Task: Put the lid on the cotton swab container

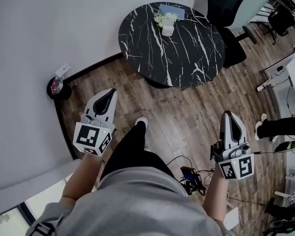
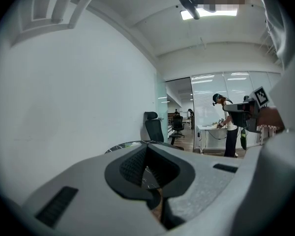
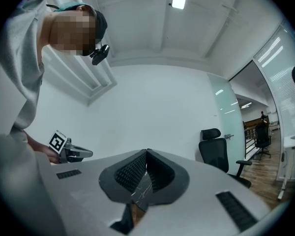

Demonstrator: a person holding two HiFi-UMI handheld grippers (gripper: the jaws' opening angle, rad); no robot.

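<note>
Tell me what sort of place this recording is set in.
Most likely an open-plan office: a round black marble-look table on wood-look flooring, a black swivel chair beside it, and a white desk further down the room past a glass partition.

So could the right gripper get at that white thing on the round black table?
Probably not yet. The right gripper is held close to the person, and the white thing sits on the table well ahead across open floor. Nothing blocks the way; stepping closer should do.
</note>
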